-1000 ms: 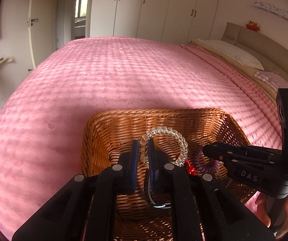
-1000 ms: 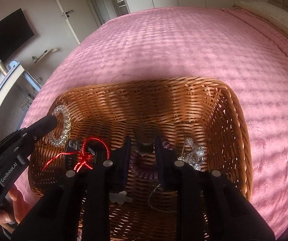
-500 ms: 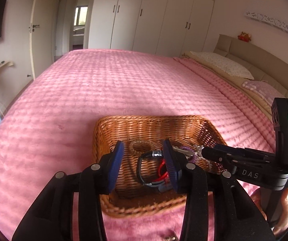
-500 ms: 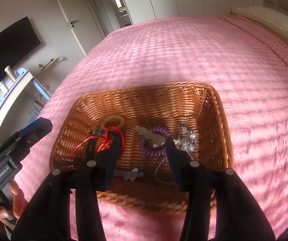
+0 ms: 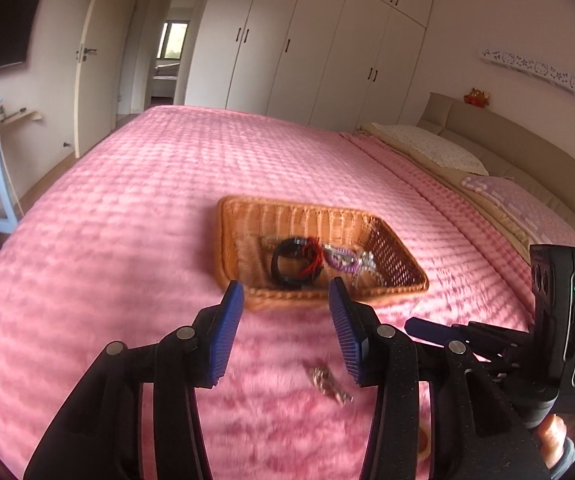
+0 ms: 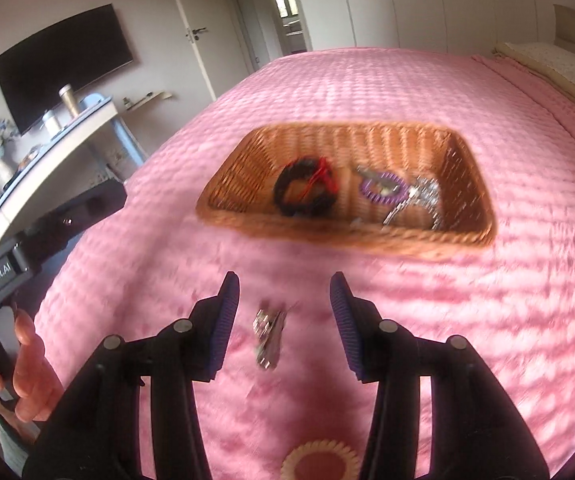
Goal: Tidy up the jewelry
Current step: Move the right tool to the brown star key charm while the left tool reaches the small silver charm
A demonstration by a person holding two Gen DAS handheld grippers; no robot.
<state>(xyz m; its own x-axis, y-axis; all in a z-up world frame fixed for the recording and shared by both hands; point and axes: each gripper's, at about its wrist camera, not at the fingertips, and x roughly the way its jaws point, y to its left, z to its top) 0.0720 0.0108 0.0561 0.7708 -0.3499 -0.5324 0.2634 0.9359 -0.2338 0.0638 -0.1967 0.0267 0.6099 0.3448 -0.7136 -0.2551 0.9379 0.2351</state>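
Pink bedspread (image 5: 135,200) fills bedroom view, soft bed carrying everything. Left hand-held gripper (image 5: 285,330) empty, jaws wide apart, hovering short of wicker basket (image 5: 229,240). Right hand-held gripper (image 6: 285,320) likewise spread and empty, silver hair clip (image 6: 268,334) lying on bedspread between its fingers, likely next pick. Cream scalloped hair tie (image 6: 319,460) near bottom edge, outside basket. Basket holds black bracelet (image 6: 301,192), red cord (image 6: 321,174), purple coil tie (image 6: 381,188), silver pieces (image 6: 419,196): gathered there for tidiness.

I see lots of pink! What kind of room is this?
A bedroom, most likely: a big bed with a quilted pink bedspread, a floral white pillow by the padded beige headboard, and tall white wardrobes.
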